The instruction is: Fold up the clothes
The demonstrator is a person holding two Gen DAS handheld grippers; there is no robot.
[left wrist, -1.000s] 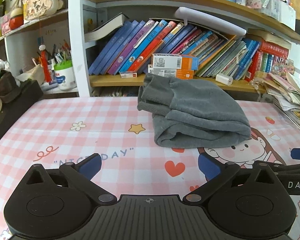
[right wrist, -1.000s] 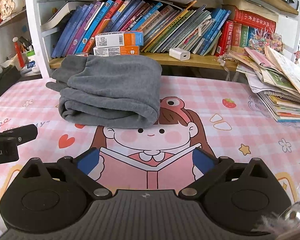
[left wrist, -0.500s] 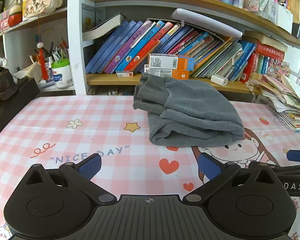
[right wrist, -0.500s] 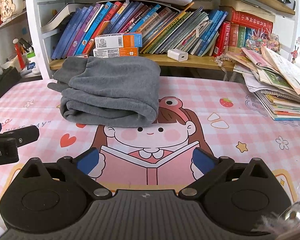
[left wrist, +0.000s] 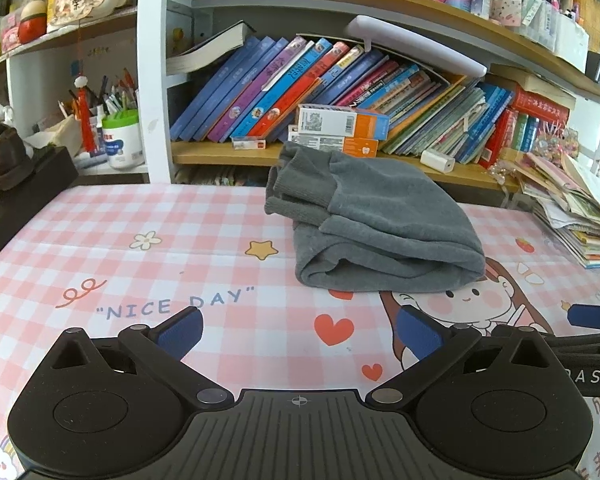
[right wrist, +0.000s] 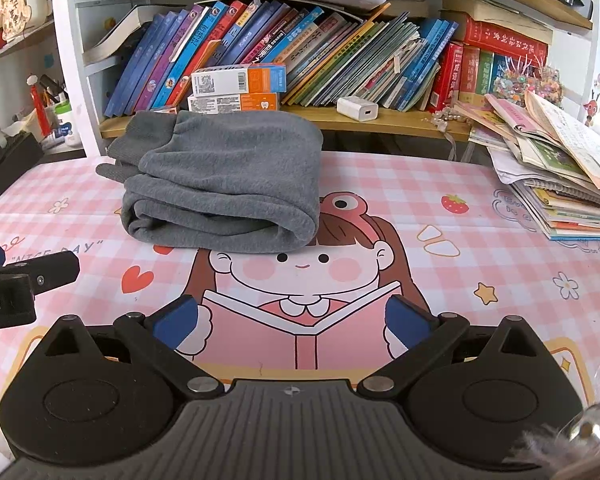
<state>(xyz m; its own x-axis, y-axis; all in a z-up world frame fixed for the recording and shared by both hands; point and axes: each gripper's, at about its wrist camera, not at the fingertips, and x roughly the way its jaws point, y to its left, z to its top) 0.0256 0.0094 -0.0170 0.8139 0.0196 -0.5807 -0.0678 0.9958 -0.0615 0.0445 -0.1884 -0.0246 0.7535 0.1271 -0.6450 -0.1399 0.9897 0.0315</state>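
A grey garment (left wrist: 374, 224) lies folded into a thick bundle on the pink checked table mat (left wrist: 140, 264), near the table's far edge; it also shows in the right wrist view (right wrist: 224, 184). My left gripper (left wrist: 299, 332) is open and empty, low over the mat, well short of the bundle. My right gripper (right wrist: 294, 322) is open and empty over the cartoon girl print, also short of the bundle. Each gripper's tip shows at the edge of the other's view.
A bookshelf (left wrist: 340, 80) full of leaning books stands behind the table. A stack of magazines (right wrist: 560, 184) lies at the right edge. A black box (left wrist: 16, 196) sits at the left edge. Two orange and white cartons (right wrist: 238, 88) rest on the shelf behind the garment.
Both grippers have drawn back a little from the folded garment, which looks slightly smaller and farther. The garment itself has not moved. Both stay open.
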